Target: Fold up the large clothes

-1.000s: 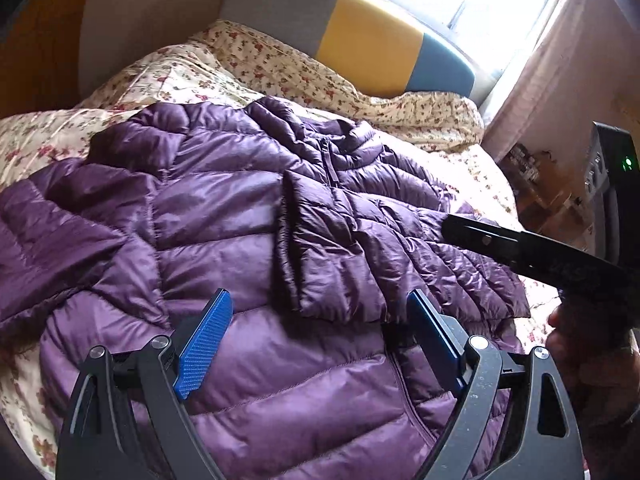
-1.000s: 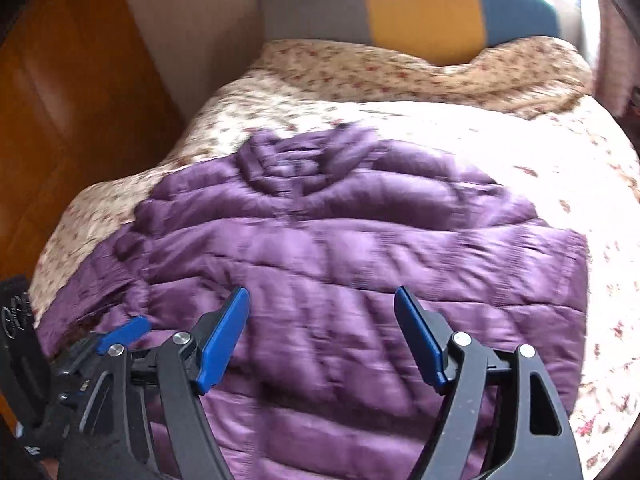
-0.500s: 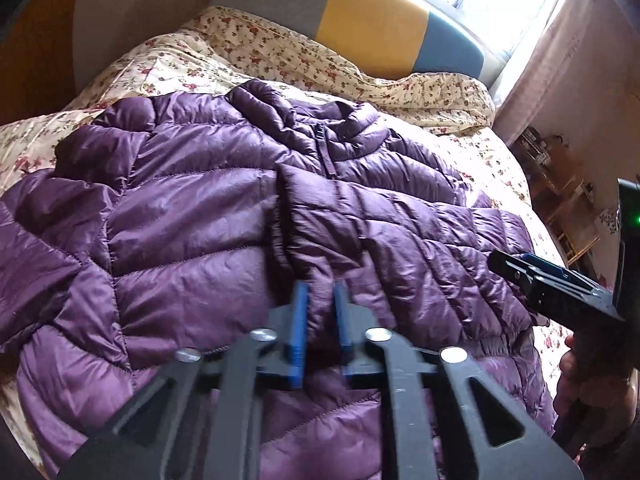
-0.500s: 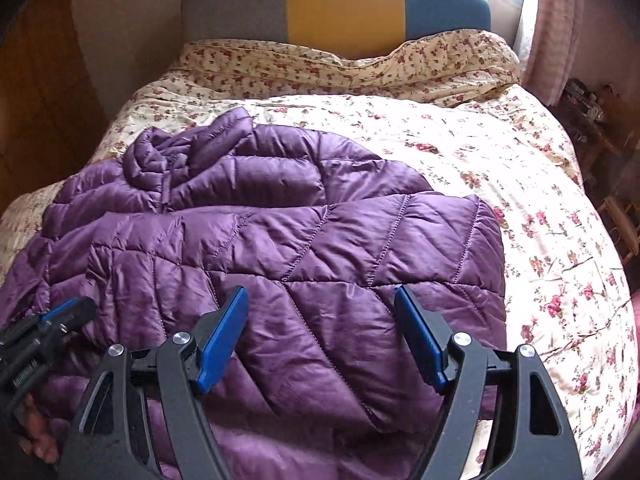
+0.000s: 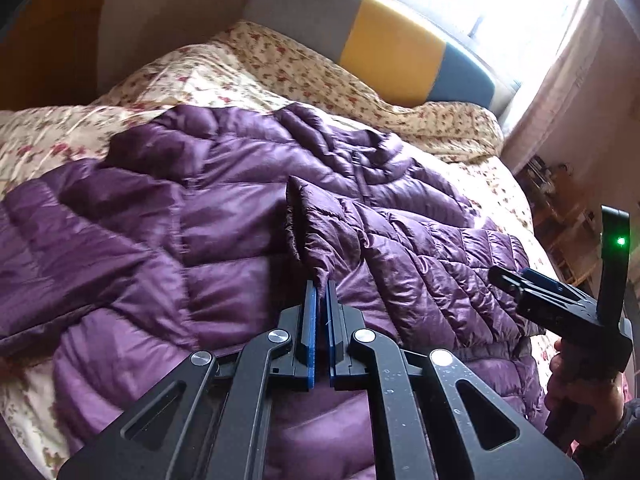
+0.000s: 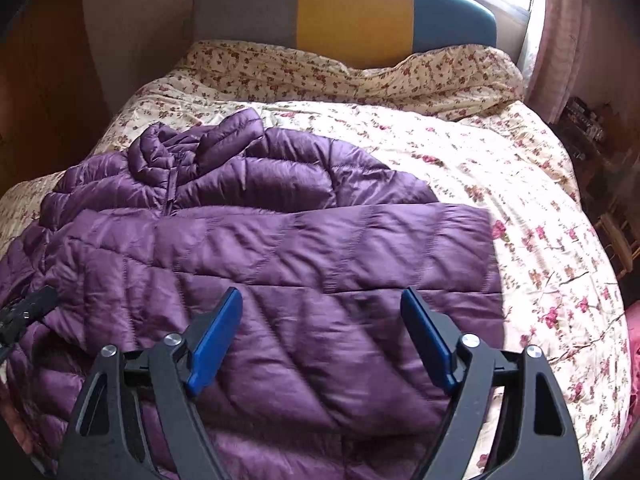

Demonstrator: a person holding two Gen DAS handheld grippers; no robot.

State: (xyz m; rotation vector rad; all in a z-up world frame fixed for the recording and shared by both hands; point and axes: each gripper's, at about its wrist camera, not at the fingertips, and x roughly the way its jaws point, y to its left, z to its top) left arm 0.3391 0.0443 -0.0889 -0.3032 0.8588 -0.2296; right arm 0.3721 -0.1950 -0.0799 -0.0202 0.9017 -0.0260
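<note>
Left gripper (image 5: 322, 286): blue pads drawn together, nipping the cuff of the sleeve (image 5: 316, 236) that lies folded across the front of the purple puffer jacket (image 5: 180, 240); a pinch of cloth shows between the tips. Right gripper (image 6: 322, 332): jaws wide apart and lately widened further, nothing between them, poised over the quilted panel on the jacket's right side, not touching as far as can be told. Jacket: spread front-up on the floral bedspread (image 6: 520, 208), collar toward the grey, yellow and blue headboard (image 6: 352, 16), one sleeve already laid inward (the other side looks unfolded from the left wrist view). Step in hand, by judgement: seizing the sleeve end to settle or re-lay it before folding the body. Next move likely calls for the right gripper to close on a hem or side edge, so both can lift together; slippery padded fabric may slide from a shallow pinch.
</note>
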